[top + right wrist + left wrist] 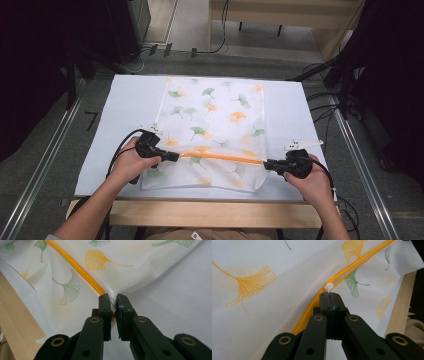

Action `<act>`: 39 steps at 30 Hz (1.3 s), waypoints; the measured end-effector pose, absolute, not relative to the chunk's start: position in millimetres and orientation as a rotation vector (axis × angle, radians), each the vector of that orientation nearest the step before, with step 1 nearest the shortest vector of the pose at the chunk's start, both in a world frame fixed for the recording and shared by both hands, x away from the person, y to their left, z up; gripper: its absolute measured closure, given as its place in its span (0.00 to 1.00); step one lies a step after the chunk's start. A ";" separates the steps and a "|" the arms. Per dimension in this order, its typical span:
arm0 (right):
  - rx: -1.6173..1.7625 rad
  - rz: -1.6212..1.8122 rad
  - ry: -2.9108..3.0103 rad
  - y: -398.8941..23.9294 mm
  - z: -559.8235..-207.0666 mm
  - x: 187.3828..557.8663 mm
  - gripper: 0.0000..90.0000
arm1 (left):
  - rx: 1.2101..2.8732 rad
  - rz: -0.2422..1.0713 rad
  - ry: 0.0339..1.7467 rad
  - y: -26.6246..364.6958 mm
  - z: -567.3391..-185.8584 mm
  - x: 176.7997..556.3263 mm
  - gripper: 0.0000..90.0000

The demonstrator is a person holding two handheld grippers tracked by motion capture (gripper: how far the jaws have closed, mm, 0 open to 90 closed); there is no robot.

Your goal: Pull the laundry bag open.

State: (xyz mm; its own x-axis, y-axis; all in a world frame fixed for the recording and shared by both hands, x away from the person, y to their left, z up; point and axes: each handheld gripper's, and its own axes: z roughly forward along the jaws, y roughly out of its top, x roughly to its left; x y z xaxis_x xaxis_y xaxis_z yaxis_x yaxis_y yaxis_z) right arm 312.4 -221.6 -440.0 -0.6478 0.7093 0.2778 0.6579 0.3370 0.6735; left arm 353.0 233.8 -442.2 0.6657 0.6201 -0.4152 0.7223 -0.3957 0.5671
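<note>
Left hand-held gripper (329,298) pinches the zip pull (328,286); right hand-held gripper (113,302) clamps the bag (210,130) end: keep the zip (220,157) taut, slide straight

A mesh bag (210,130) lies on the table (125,100), its zipper (220,157) running left to right near the near edge, between both grippers.

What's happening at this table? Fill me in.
A person works a white mesh bag printed with ginkgo leaves, lying flat on the white table. The left gripper is shut on the white zipper pull of its orange zipper. The right gripper pinches the bag's edge at the zipper's other end.
</note>
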 end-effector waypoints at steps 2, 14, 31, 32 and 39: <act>1.287 1.213 2.515 -221.5 -440.0 312.6 0.94 | 2.129 -0.175 1.039 235.7 -442.4 353.1 1.00; 1.289 1.214 2.514 -221.9 -439.9 312.5 0.94 | 2.125 -0.188 1.052 237.4 -442.8 353.0 1.00; 1.298 1.200 2.513 -222.7 -440.5 312.6 0.94 | 2.119 -0.182 1.088 252.3 -442.5 351.0 1.00; 1.298 1.196 2.510 -222.9 -440.4 312.6 0.94 | 2.116 -0.190 1.090 254.5 -442.4 351.3 1.00; 1.299 1.181 2.514 -224.7 -441.6 313.2 0.94 | 2.096 -0.175 1.123 268.5 -442.2 350.4 1.00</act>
